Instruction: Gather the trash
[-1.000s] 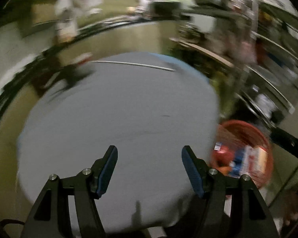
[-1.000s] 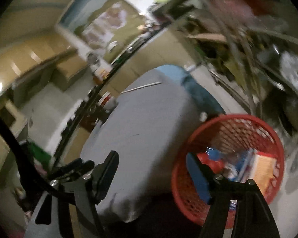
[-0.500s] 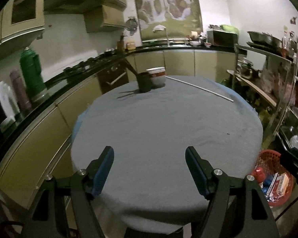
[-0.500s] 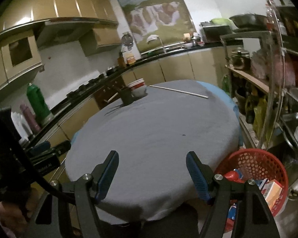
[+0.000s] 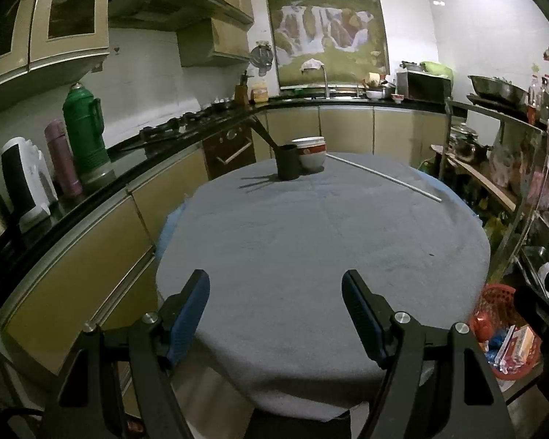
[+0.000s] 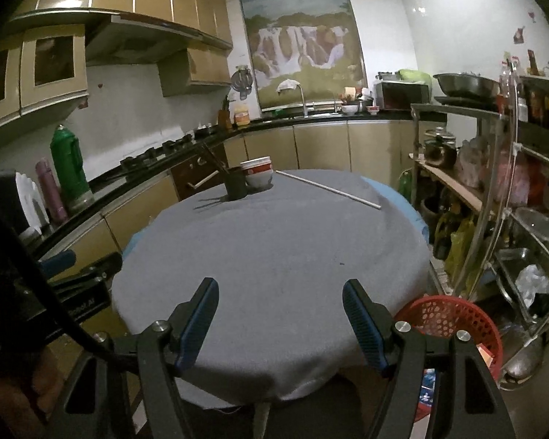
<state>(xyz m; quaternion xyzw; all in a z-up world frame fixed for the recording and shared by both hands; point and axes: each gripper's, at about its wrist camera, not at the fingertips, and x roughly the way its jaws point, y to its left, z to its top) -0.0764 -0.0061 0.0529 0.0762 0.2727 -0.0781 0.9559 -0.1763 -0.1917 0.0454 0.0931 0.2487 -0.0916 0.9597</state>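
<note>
Fingers of both grippers stand wide w/ nothing between them: left gripper (image 5: 275, 311) and right gripper (image 6: 280, 314) each hang over the near edge of the round counter (image 6: 274, 256), pointing somewhat down across its grey cloth. Left jaws have just been opening a bit more, and no thing is between them. Task's thing, the trash, sits already in the red basket (image 6: 454, 320) on the floor, just beside the counter at the right; in left wrist view the same basket (image 5: 501, 300) shows packets and wrappers inside. I judge it is placed low and close so that items can be dropped from the counter edge w/o long reach. On the cloth I see no loose wrapper; far side has a dark cup (image 5: 287, 162) w/ sticks in it, touching a stack of bowls (image 5: 311, 153), and a thin white rod (image 5: 384, 179) lying flat, apart from them. These look like kitchen things, not trash, so collecting seems mostly done, or nearly; small dark speck (image 5: 431, 254) on cloth is too small to tell.
</note>
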